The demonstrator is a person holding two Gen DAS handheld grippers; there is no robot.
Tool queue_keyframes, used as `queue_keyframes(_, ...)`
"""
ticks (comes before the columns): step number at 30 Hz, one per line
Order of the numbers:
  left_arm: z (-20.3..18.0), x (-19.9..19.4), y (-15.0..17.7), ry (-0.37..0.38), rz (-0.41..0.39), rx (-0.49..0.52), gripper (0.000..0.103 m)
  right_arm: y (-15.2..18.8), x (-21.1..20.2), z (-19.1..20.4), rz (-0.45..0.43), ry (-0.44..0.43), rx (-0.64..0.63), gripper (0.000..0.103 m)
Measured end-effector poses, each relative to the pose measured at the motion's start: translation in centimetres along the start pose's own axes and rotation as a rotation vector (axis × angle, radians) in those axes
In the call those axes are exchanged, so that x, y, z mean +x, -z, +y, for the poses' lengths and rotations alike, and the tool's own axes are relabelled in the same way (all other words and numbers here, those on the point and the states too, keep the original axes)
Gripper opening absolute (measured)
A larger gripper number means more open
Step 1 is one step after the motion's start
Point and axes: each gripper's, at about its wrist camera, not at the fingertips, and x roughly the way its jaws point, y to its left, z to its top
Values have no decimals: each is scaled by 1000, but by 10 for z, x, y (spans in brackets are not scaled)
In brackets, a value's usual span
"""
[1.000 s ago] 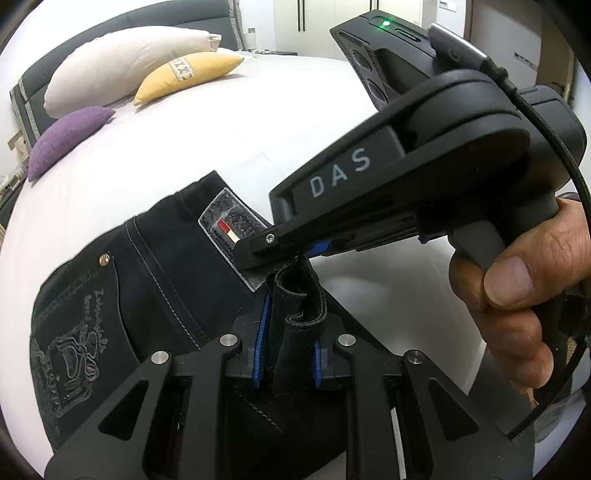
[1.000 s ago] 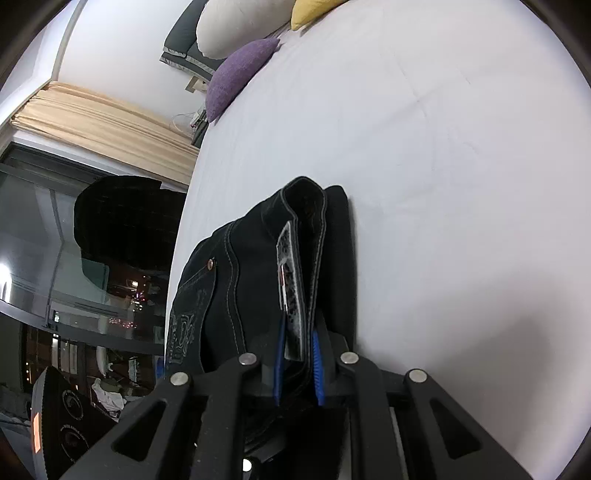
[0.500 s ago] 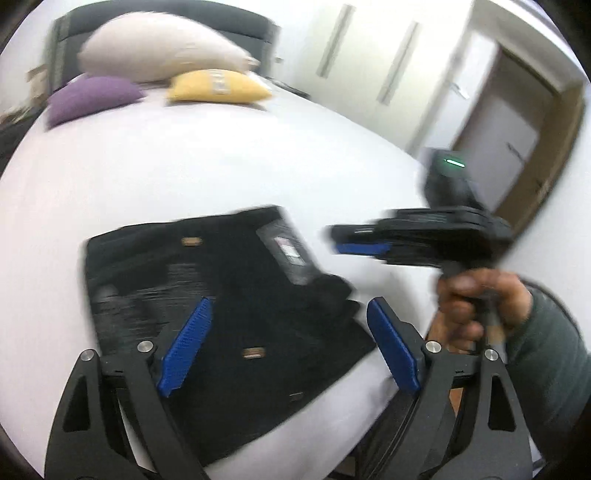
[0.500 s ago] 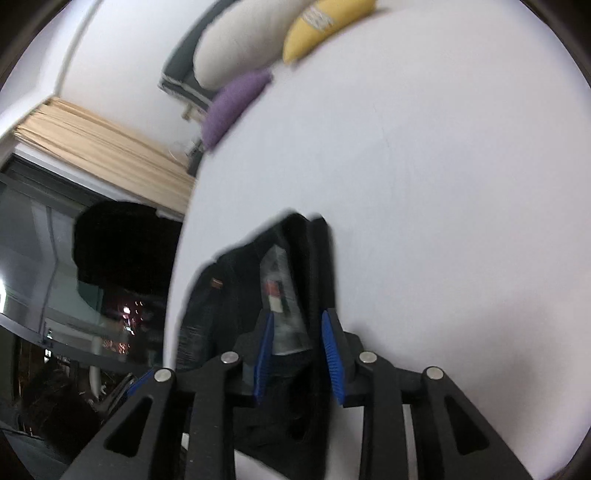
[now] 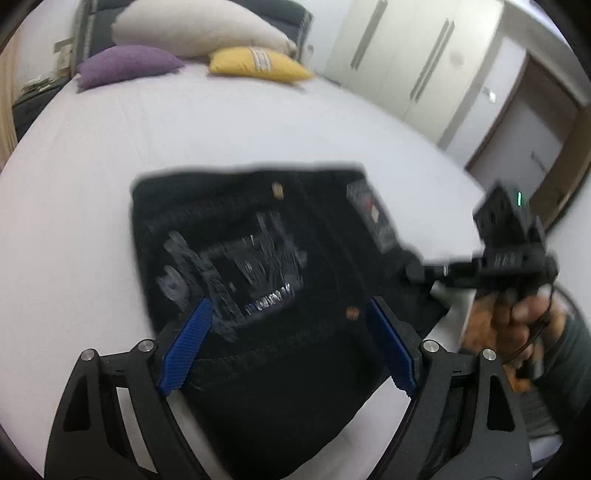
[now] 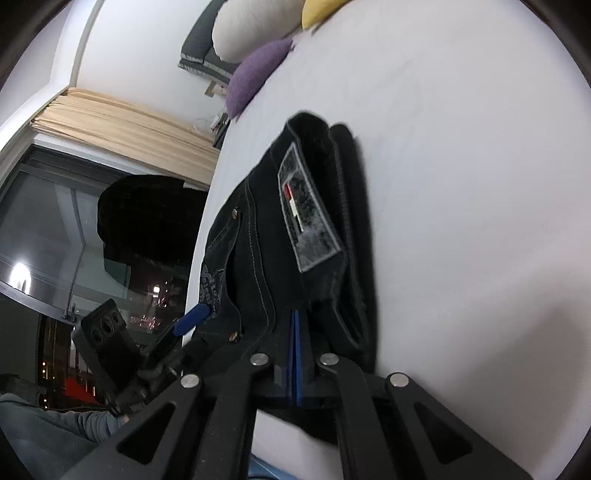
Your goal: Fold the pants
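Observation:
The black jeans [image 5: 266, 280] lie folded into a compact stack on the white bed [image 5: 110, 155], back pocket embroidery and a grey waistband label facing up. My left gripper [image 5: 288, 343] is open above the near part of the stack, its blue pads spread wide and empty. In the right wrist view the jeans [image 6: 295, 236] lie along the bed's edge. My right gripper [image 6: 295, 354] has its blue pads pressed together with no cloth between them, at the waistband end. The right gripper also shows in the left wrist view [image 5: 424, 271].
A cream pillow [image 5: 192, 29], a purple cushion [image 5: 125, 64] and a yellow cushion [image 5: 258, 64] lie at the bed's head. White wardrobe doors [image 5: 406, 62] and a brown door [image 5: 535, 147] stand behind. A dark window with beige curtain [image 6: 122, 129] is beside the bed.
My left gripper let go of the jeans, opened wide and pulled back above the stack. My right gripper released the waistband, opened briefly, then closed empty.

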Motion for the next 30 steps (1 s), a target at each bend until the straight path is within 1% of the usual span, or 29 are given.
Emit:
queue_keyframes(1,3,-12,-12,-4,-49,4,84,-1,-8,6,-18,1,-3,6)
queue_keyframes(2,8,-14,-21,-6,-68,11,84,-2,-11,13,-32,-20,-13,10)
queue_keyframes(3,13,-14,-30,1,-74,14,84,-4,-15,22,-50,-50,-32,10)
queue_keyframes(5,24,-3,-52,32,-59,-5,84,-14,-12,39,-73,-97,-63,10)
queue_keyframes(6,29,12,-59,36,-41,-11,84,-16,-5,48,-75,-118,-74,10)
queue_keyframes(7,41,32,-66,40,17,-32,84,-21,4,53,-71,-123,-82,10)
queue_keyframes(8,50,45,-66,40,55,-52,80,-27,10,54,-61,-119,-85,12)
queue_keyframes(9,60,59,-64,47,82,-80,79,-29,21,53,-42,-100,-80,17)
queue_keyframes(10,64,66,-62,50,89,-87,78,-30,34,47,-10,-61,-66,22)
queue_keyframes(11,65,70,-58,42,76,-69,78,-29,44,40,19,-13,-57,32)
queue_keyframes(12,60,69,-55,30,62,-42,78,-25,55,28,49,41,-46,22)
queue_keyframes(13,53,69,-51,-3,50,1,78,-21,55,20,33,36,-42,15)
queue_keyframes(14,49,68,-49,-25,45,31,79,-18,49,14,9,9,-32,7)
queue_keyframes(16,47,61,-49,-31,47,30,79,-14,39,7,-13,-18,5,6)
queue_keyframes(18,45,52,-46,-2,38,26,79,-7,26,5,-30,-11,-4,6)
queue_keyframes(20,41,47,-31,-23,44,85,79,-4,20,4,-30,16,-10,6)
queue_keyframes(21,38,42,-22,-37,42,109,79,-2,19,2,-33,17,5,6)
queue_keyframes(23,27,30,2,-71,34,174,79,0,19,-3,-39,16,33,0)
queue_keyframes(24,22,27,15,-84,41,207,79,1,19,-3,-43,17,38,0)
queue_keyframes(26,12,19,33,-86,36,233,79,5,18,1,-48,31,27,0)
queue_keyframes(27,13,15,39,-82,39,227,76,7,15,2,-48,40,23,0)
queue_keyframes(28,15,12,43,-51,55,198,71,7,13,4,-47,48,18,0)
queue_keyframes(30,13,2,45,-26,58,179,58,5,6,11,-50,67,-5,2)
